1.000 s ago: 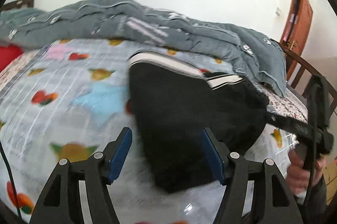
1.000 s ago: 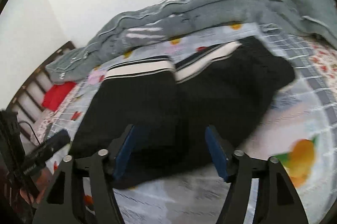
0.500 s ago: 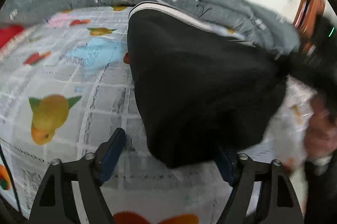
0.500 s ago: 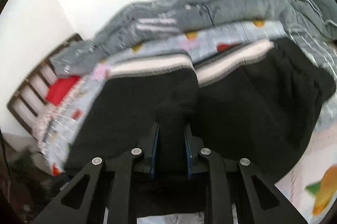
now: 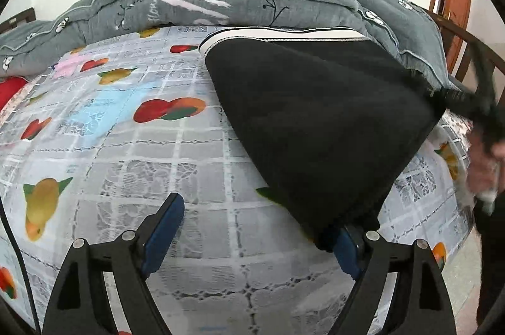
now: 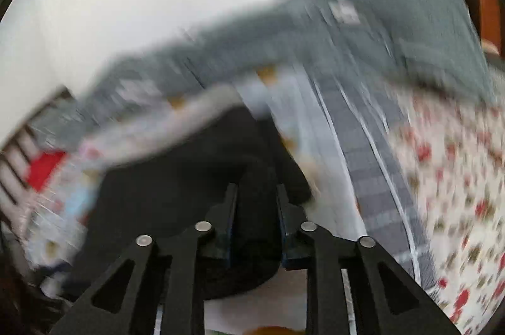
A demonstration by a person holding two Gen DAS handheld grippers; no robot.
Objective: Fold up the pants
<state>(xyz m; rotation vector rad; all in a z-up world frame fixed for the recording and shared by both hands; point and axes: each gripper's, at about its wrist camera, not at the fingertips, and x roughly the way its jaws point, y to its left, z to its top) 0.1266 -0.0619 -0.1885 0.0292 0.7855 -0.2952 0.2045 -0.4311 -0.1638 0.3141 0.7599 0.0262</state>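
The black pants (image 5: 315, 120) lie on the fruit-print bedsheet (image 5: 132, 164), striped waistband (image 5: 284, 35) far, the right gripper (image 6: 255, 227) pinching a bunched fold with jaws easing apart, the left gripper (image 5: 262, 227) opening, empty, at their near corner.

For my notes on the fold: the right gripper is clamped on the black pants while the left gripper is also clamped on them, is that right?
Not quite. The right gripper does clamp the black pants, but the left gripper is not clamped: the left wrist view shows its jaws wide and opening, with only the pants' lower corner lying over one finger.
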